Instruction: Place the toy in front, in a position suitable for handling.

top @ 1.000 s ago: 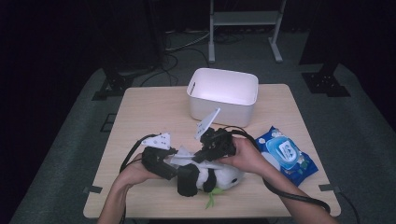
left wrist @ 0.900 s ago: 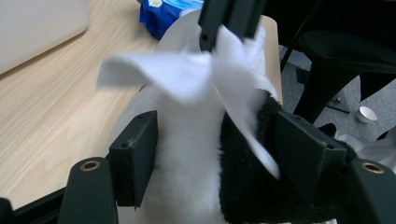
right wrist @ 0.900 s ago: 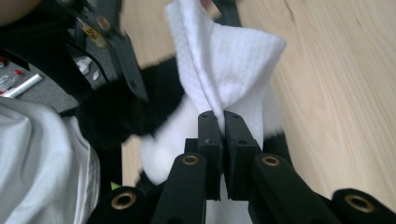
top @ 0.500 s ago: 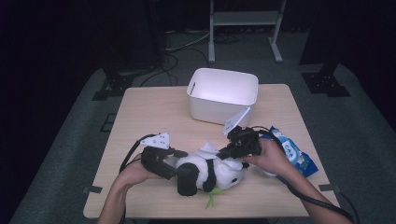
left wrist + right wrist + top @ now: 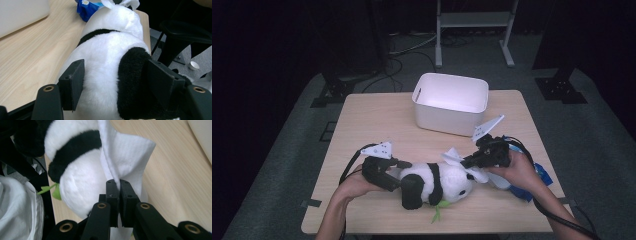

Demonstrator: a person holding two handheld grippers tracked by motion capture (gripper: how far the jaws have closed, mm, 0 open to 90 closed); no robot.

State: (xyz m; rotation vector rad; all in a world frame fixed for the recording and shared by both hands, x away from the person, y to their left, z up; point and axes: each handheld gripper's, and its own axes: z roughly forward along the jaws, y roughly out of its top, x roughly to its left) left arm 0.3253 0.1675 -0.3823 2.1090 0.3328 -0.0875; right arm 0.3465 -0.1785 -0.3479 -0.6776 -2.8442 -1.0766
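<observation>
panda [image 5: 439, 181]: lies near edge of counter [image 5: 377, 120], long axis left-right, head right | left tongs [image 5: 116, 83]: clamp its rear | right tongs [image 5: 117, 185]: pinch wipe [image 5: 125, 155] on head

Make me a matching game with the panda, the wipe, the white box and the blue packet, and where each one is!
Things:
1. toy panda
2. white wipe
3. white box
4. blue packet

Places or states:
A. pinched between the shut jaws of the right gripper
B. standing empty at the far side of the table
C. lying on its side, squeezed at one end by the left gripper
D. lying at the table's right edge, under the person's right hand

Pairs: 1-C, 2-A, 3-B, 4-D
</observation>
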